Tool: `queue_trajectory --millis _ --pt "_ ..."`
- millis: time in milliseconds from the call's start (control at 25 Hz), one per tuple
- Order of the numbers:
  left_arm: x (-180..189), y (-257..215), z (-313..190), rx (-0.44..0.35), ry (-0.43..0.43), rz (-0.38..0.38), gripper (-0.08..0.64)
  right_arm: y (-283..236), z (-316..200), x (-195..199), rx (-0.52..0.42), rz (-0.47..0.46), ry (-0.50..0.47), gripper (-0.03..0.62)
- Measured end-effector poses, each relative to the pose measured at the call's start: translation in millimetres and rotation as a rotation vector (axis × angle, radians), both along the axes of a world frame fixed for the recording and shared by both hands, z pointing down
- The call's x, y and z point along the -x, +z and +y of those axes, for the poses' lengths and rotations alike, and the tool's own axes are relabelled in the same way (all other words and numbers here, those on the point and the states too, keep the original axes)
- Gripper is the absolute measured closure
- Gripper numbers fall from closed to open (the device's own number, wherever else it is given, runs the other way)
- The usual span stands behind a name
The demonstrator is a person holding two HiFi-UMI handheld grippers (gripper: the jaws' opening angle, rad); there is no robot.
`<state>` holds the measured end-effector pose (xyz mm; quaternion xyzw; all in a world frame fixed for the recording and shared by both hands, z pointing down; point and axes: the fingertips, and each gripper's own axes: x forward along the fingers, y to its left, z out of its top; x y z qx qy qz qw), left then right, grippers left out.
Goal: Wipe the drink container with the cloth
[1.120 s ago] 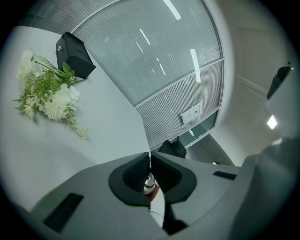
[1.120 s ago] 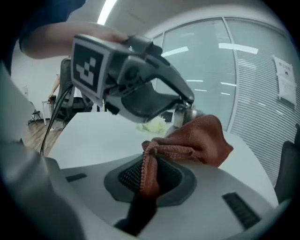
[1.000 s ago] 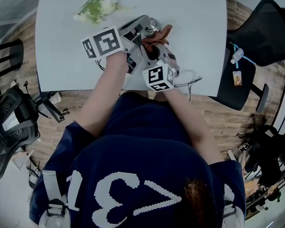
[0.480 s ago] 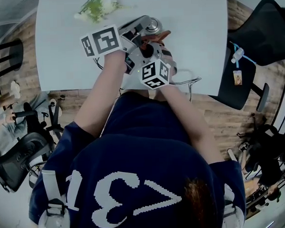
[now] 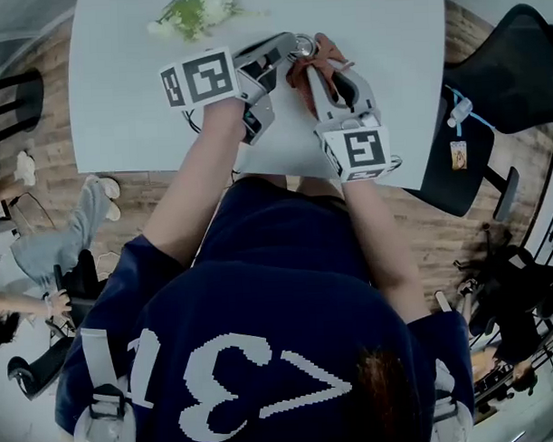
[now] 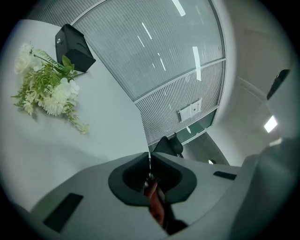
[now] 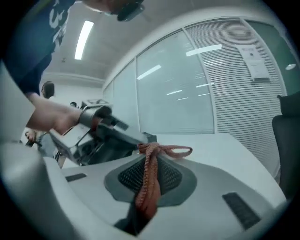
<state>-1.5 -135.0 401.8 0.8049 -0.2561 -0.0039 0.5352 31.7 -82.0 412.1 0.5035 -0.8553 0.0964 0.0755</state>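
The left gripper (image 5: pixel 284 45) reaches across the white table (image 5: pixel 119 121) with its jaws closed to a bare seam. In its own view a thin reddish-brown strip (image 6: pixel 154 201) lies in the slit behind the pads, though what it belongs to cannot be told. The drink container (image 5: pixel 300 48) shows only as a round metal top, right at those jaw tips. The right gripper (image 5: pixel 318 65) comes in beside it, its jaws narrow and clamped on the cloth (image 7: pixel 147 187) — a braided reddish-brown piece whose free end loops over the tips, close to the container's top. Near the table's far edge lies a bunch of white flowers (image 6: pixel 47 89), well apart from both grippers.
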Motion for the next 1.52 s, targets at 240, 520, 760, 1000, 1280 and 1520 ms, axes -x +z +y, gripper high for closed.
queue_trajectory --millis 240,520,760,1000,1280,1520 --pt "0 1 0 -0.007 0.002 -0.006 0.534 14 -16 -20 -0.002 -0.033 0.059 0.532" --pt "-1 4 1 -0.028 0.046 -0.033 0.534 102 -14 -38 0.250 0.079 0.037 0.534" --pt "11 0 15 -0.074 0.103 -0.069 0.534 12 -41 -21 0.137 -0.289 -0.090 0.534" --pt "31 -2 36 -0.167 0.165 -0.136 0.532 -10 -45 22 0.213 -0.391 -0.392 0.534" --pt "47 0 51 -0.208 0.204 -0.169 0.532 69 -66 4 0.371 -0.105 -0.410 0.534" --pt "61 2 58 -0.230 0.188 -0.185 0.532 25 -46 51 0.333 -0.077 -0.601 0.534"
